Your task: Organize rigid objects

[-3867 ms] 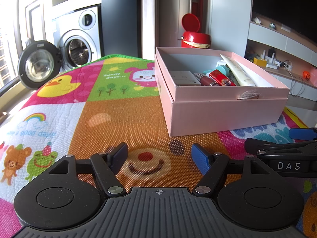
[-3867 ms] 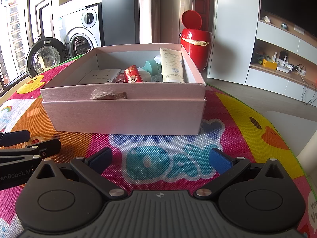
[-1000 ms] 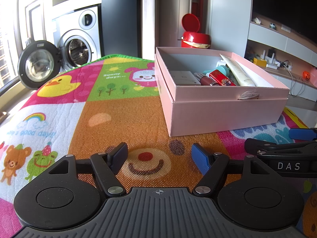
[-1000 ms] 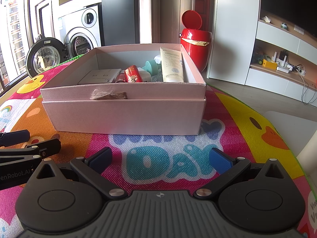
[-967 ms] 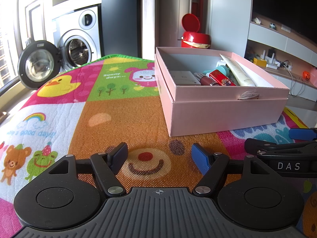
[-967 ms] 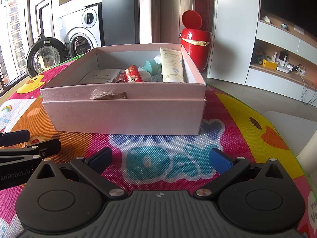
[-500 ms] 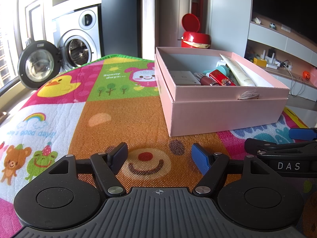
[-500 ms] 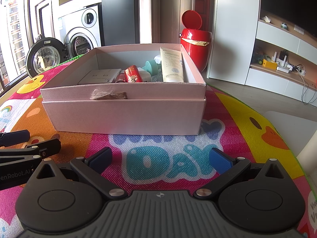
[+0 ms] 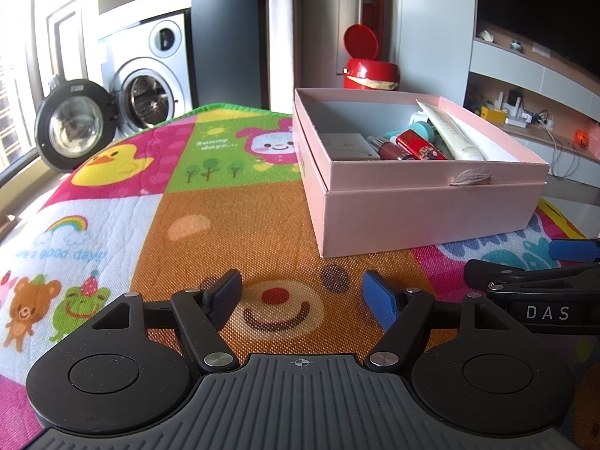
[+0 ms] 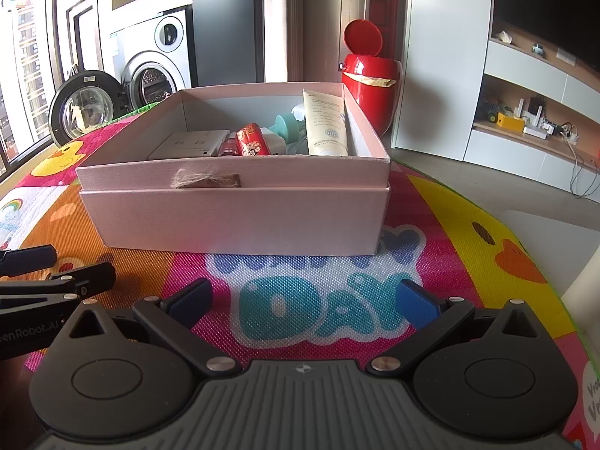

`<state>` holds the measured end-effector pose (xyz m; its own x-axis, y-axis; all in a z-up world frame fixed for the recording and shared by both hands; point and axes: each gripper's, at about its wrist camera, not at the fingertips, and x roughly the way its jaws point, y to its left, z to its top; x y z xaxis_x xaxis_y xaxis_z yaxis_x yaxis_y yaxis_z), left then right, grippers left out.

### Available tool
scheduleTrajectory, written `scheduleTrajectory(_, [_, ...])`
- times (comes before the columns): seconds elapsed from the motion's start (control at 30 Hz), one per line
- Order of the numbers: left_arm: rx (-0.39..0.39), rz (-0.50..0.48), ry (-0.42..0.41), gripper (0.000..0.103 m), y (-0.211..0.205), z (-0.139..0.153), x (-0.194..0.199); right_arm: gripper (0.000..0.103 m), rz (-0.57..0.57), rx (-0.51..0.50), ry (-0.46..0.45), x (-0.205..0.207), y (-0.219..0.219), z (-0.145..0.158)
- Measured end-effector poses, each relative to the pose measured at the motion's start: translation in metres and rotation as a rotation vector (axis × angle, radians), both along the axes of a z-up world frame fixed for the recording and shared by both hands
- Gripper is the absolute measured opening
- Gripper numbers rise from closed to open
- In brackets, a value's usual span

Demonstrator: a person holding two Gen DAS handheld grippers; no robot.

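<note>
Left gripper [image 9: 302, 294] and right gripper [image 10: 302, 300] both rest low over the mat [image 9: 240, 217], jaws spread wide and empty, near the pink box [image 10: 232, 221], which holds a tube [image 10: 324, 127], red tin [image 10: 252, 139] and white case [image 10: 187, 145].

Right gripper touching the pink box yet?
Apart. The right wrist view shows a strip of bare mat between the right gripper, its jaws open, and the pink box.
</note>
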<state>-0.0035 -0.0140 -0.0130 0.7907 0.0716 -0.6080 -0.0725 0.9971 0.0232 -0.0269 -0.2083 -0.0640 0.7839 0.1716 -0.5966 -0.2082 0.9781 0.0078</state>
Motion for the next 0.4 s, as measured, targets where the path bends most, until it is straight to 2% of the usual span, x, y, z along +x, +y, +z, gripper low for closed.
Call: scheduleTrajectory(0.4, [0.000,0.010,0.003,0.078,-0.0003,0.0006,0.0006,0.103,0.000,0.000,0.000,-0.0005,0.0004,0.0002])
